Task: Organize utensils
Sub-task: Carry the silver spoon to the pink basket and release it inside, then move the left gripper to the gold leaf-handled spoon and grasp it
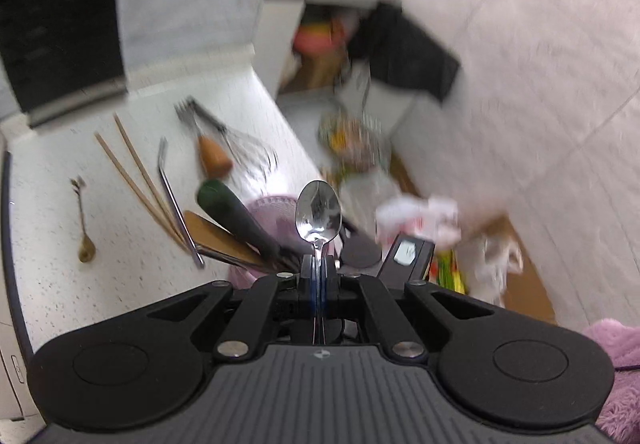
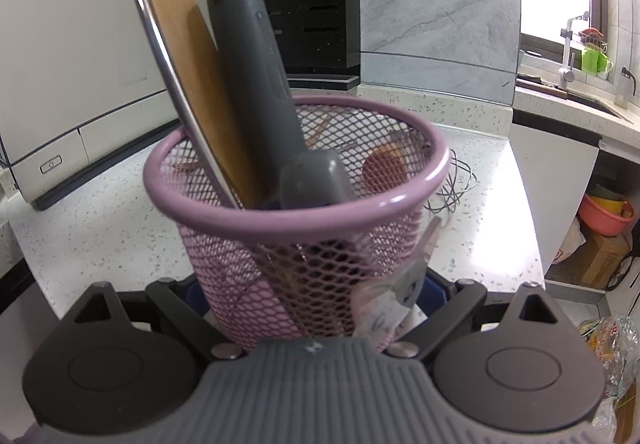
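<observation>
The left jaws [image 1: 319, 264] are pressed together on the neck of a steel spoon [image 1: 318, 212], pinching it with the bowl pointing away from the camera. The left gripper tilts steeply down over the near right edge of the desk [image 1: 60, 284], just above the basket [image 1: 272, 209]. The right jaws [image 2: 316, 292] are spread wide around the pink mesh basket, gripping its lower wall and pointing gently downward. Inside the basket stand a wooden spatula [image 2: 188, 75], a metal handle [image 2: 168, 75] and two grey handles [image 2: 256, 75]. On the desk beyond lie chopsticks [image 1: 132, 171], a metal straw [image 1: 172, 195], a whisk [image 1: 224, 139] and a small brass spoon [image 1: 82, 219].
</observation>
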Available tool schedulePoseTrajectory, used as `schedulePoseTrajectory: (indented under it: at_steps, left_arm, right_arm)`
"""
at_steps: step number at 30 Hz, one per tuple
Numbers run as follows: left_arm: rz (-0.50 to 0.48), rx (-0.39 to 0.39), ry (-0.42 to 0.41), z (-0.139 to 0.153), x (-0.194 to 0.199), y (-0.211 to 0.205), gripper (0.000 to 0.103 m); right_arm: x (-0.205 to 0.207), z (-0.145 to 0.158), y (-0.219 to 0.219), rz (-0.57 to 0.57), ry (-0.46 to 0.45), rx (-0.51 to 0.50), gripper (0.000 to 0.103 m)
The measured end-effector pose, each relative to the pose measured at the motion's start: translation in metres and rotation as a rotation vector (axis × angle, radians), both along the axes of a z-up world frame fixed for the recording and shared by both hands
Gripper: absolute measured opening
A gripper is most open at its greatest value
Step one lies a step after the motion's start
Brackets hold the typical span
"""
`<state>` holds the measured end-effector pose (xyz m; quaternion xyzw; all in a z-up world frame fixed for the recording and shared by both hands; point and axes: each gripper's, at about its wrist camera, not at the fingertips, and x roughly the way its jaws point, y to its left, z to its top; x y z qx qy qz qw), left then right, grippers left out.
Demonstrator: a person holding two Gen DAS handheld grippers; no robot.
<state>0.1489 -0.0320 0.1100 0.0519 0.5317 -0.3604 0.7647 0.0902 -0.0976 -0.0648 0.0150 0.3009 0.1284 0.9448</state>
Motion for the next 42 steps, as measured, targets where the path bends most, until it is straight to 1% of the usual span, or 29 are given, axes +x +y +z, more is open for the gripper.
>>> schedulePoseTrajectory:
  at_steps: [2,4,7,10,13,14,16,17,18,20,21,23,24,25,27,28,30,32,33,34,35,36,37,38,39,42]
  left_arm:
    - [-0.025,0.066,0.077,-0.009,0.016,-0.015,0.002]
    - [-0.031,0.14,0.162,-0.024,0.03,-0.023,0.002]
    - [-0.034,0.231,0.236,-0.042,0.048,-0.036,0.002]
    - [-0.033,0.282,0.272,-0.052,0.069,-0.046,0.002]
    - [-0.028,0.333,0.37,-0.068,0.094,-0.058,0.003]
    - [-0.022,0.339,0.372,-0.07,0.099,-0.06,0.005]
    - [-0.04,0.346,0.306,-0.064,0.103,-0.065,0.008]
    - [-0.045,0.338,0.287,-0.059,0.104,-0.065,0.017]
    - [-0.053,0.316,0.284,-0.052,0.103,-0.064,0.029]
    - [-0.07,0.254,0.273,-0.034,0.099,-0.058,0.037]
    - [-0.069,0.222,0.254,-0.023,0.096,-0.053,0.038]
    - [-0.052,0.143,0.188,0.002,0.089,-0.041,0.042]
    - [-0.026,0.103,0.141,0.015,0.087,-0.034,0.047]
    - [0.006,0.066,0.086,0.027,0.083,-0.022,0.05]
    - [0.099,0.018,-0.036,0.048,0.073,0.006,0.056]
    - [0.148,0.014,-0.1,0.055,0.067,0.018,0.058]
    - [0.257,0.046,-0.214,0.056,0.055,0.044,0.058]
    - [0.364,0.085,-0.309,0.043,0.044,0.067,0.059]
    - [0.403,0.108,-0.334,0.032,0.041,0.076,0.059]
    - [0.436,0.127,-0.34,0.018,0.04,0.085,0.059]
    - [0.461,0.136,-0.329,0.002,0.04,0.092,0.059]
    - [0.47,0.146,-0.313,-0.015,0.042,0.097,0.059]
    - [0.472,0.152,-0.294,-0.033,0.045,0.1,0.059]
    - [0.469,0.161,-0.287,-0.05,0.049,0.101,0.058]
    - [0.466,0.175,-0.287,-0.065,0.053,0.099,0.058]
    - [0.458,0.246,-0.333,-0.106,0.07,0.092,0.058]
  right_arm:
    - [0.001,0.0,0.0,0.004,0.001,0.006,0.095]
    - [0.002,0.0,0.0,0.011,0.003,0.014,0.095]
    - [0.004,0.0,0.0,0.018,0.004,0.026,0.095]
    - [0.004,-0.001,0.0,0.024,0.003,0.032,0.095]
    - [0.005,-0.002,0.0,0.027,0.003,0.033,0.095]
    - [0.005,-0.002,-0.001,0.027,0.005,0.036,0.095]
    - [0.005,-0.001,-0.001,0.029,0.007,0.04,0.095]
    - [0.005,-0.001,-0.001,0.029,0.007,0.041,0.095]
    - [0.004,-0.001,-0.001,0.029,0.007,0.041,0.095]
    - [0.004,-0.001,-0.001,0.03,0.007,0.038,0.095]
    - [0.003,-0.001,0.0,0.03,0.007,0.036,0.095]
    - [0.004,-0.002,0.0,0.028,0.007,0.036,0.094]
    - [0.004,-0.001,-0.001,0.016,0.003,0.035,0.092]
    - [0.004,-0.001,-0.002,-0.003,-0.002,0.036,0.081]
    - [0.003,0.0,-0.002,0.019,0.002,0.028,0.081]
    - [0.001,0.0,-0.001,0.029,-0.002,0.017,0.081]
    - [-0.001,0.0,-0.006,-0.015,0.001,0.049,0.08]
    - [0.0,0.0,-0.013,-0.022,0.009,0.117,0.08]
    - [-0.001,0.001,-0.012,-0.024,0.01,0.102,0.08]
    - [0.0,0.001,-0.01,-0.04,0.007,0.068,0.08]
    - [0.0,0.0,-0.009,-0.038,0.005,0.057,0.08]
    - [0.0,0.0,-0.008,-0.044,0.0,0.06,0.08]
    - [0.0,-0.001,-0.005,-0.059,0.0,0.037,0.08]
    - [0.001,-0.001,0.001,-0.046,-0.003,-0.005,0.08]
    - [0.002,-0.001,0.004,-0.039,-0.004,-0.004,0.08]
    - [0.008,-0.002,0.006,-0.052,0.016,0.004,0.08]
